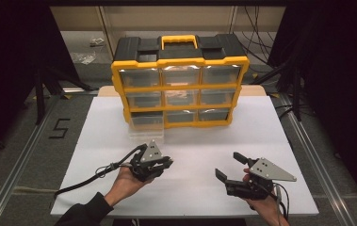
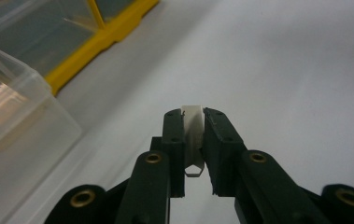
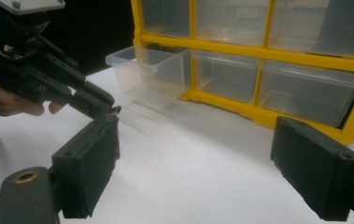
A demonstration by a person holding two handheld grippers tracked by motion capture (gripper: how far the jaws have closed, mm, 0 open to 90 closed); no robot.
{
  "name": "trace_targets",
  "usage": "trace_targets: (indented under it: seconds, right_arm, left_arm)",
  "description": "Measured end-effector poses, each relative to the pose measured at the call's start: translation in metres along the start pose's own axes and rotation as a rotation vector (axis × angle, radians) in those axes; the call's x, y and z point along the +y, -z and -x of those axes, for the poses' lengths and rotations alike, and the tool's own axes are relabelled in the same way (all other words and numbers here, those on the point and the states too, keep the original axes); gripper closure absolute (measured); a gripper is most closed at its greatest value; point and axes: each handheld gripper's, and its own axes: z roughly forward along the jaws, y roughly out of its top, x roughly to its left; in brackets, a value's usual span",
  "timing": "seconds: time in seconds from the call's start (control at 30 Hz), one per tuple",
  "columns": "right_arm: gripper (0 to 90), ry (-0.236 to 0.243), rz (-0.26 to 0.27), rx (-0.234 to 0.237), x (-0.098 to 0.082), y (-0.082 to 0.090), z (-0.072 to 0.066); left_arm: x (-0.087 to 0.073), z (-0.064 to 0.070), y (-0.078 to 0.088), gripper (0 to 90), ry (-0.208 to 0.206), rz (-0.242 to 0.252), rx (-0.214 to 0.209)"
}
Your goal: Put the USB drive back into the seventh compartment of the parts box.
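Pinched between the left hand-held gripper's [image 2: 194, 122] jaws, the small white clip [image 2: 193, 128] could slip before reaching the pulled-out drawer [image 1: 146, 126], while the right hand-held gripper [image 1: 228, 166] waits spread wide.

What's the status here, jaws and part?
Left gripper shut on small white part. Right gripper open, holding nothing. Bottom-left drawer pulled out of organizer. Nothing in the way.
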Motion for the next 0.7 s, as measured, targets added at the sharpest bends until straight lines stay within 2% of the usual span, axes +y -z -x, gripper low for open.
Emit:
trace_targets:
  seconds: [0.13, 0.17, 0.43, 0.63, 0.7]
  right_arm:
    - [16.5, -0.001, -0.001, -0.001, 0.0, 0.0, 0.0]
    - [16.5, 0.0, 0.0, 0.0, 0.0, 0.0, 0.0]
    - [16.5, 0.0, -0.001, 0.0, 0.0, 0.0, 0.0]
    - [16.5, 0.001, -0.001, 0.0, 0.0, 0.0, 0.0]
    - [16.5, 0.001, -0.002, -0.001, 0.0, 0.0, 0.0]
  left_arm:
    - [0.003, -0.004, 0.006, 78.3, 0.003, 0.071, 0.034]
    - [0.003, -0.006, 0.008, 78.3, 0.018, 0.082, 0.038]
    - [0.003, -0.023, 0.015, 78.3, 0.076, 0.127, 0.07]
    - [0.006, -0.03, 0.02, 78.3, 0.081, 0.159, 0.099]
    - [0.007, -0.033, 0.019, 78.3, 0.096, 0.169, 0.104]
